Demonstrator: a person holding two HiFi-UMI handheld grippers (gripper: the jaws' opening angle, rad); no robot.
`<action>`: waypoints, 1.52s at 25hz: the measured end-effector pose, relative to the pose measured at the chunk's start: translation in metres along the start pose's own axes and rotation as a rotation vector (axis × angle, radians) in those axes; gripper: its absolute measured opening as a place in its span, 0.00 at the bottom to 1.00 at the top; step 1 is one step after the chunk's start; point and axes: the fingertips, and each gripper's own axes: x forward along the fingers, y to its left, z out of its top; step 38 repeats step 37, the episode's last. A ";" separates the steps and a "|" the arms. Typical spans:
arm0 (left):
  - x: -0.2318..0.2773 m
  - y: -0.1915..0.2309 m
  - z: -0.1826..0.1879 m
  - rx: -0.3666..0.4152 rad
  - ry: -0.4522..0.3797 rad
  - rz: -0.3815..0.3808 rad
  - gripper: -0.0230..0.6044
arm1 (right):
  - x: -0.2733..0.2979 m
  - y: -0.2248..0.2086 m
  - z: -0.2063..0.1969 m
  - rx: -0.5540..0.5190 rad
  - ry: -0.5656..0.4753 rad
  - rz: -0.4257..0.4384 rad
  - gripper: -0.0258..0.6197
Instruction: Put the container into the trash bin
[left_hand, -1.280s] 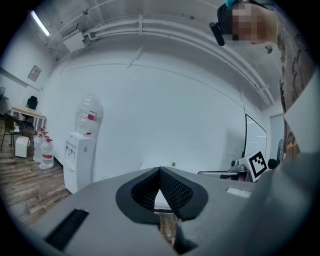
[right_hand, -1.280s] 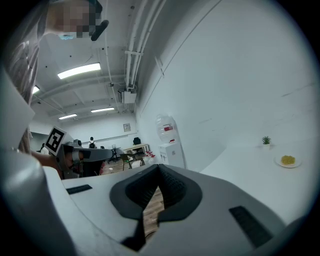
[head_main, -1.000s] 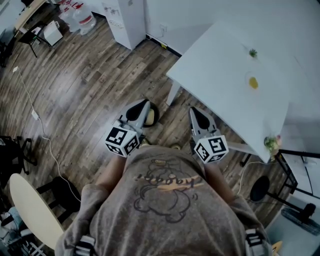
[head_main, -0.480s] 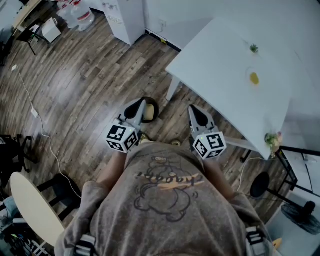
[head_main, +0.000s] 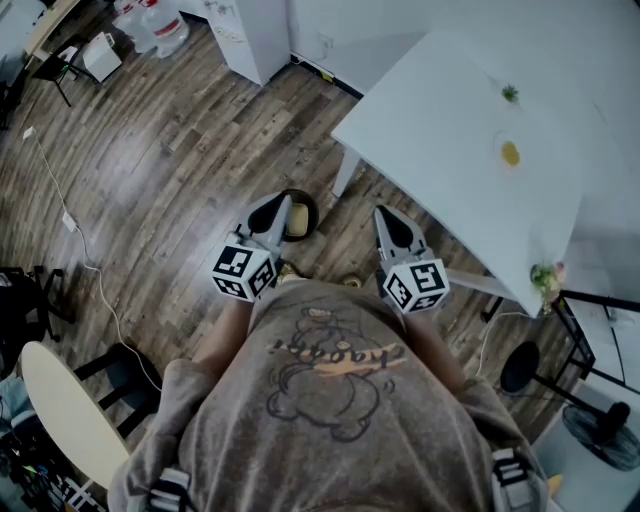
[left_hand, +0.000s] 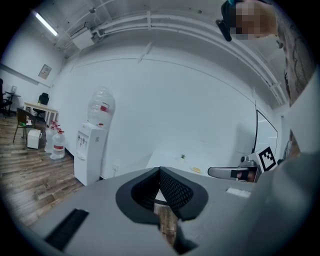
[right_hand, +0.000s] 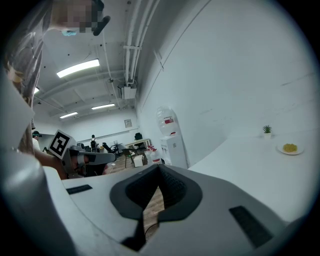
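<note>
Stood over the trash bin (head_main: 312, 212), a dark round tub on the wood floor just ahead of my feet. Left tool (head_main: 284, 203) hung over the bin's left edge as I looked down, jaws shut tip to tip, nothing between them. Right tool (head_main: 382, 211) was beside the bin on the counter (head_main: 450, 170) side, likewise closed and empty. A pale yellowish thing lay inside the bin. I took it for the container (head_main: 298, 222), though it was too small to be sure. If so, the drop was done and I needed only to draw both tools clear. A small yellow dish (head_main: 510, 153) sat on the counter, well away from the bin. If that was the container instead, the next move called for reaching there, opening a tool and gripping it.
</note>
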 end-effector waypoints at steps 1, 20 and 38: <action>0.001 -0.001 0.000 0.000 0.001 0.000 0.04 | 0.000 -0.001 -0.001 0.000 0.001 0.001 0.04; -0.002 -0.002 -0.003 -0.006 0.011 0.003 0.04 | 0.004 0.007 0.000 -0.029 0.021 0.079 0.03; -0.012 0.009 -0.010 -0.029 0.010 0.043 0.04 | 0.009 0.009 -0.002 -0.035 0.039 0.100 0.03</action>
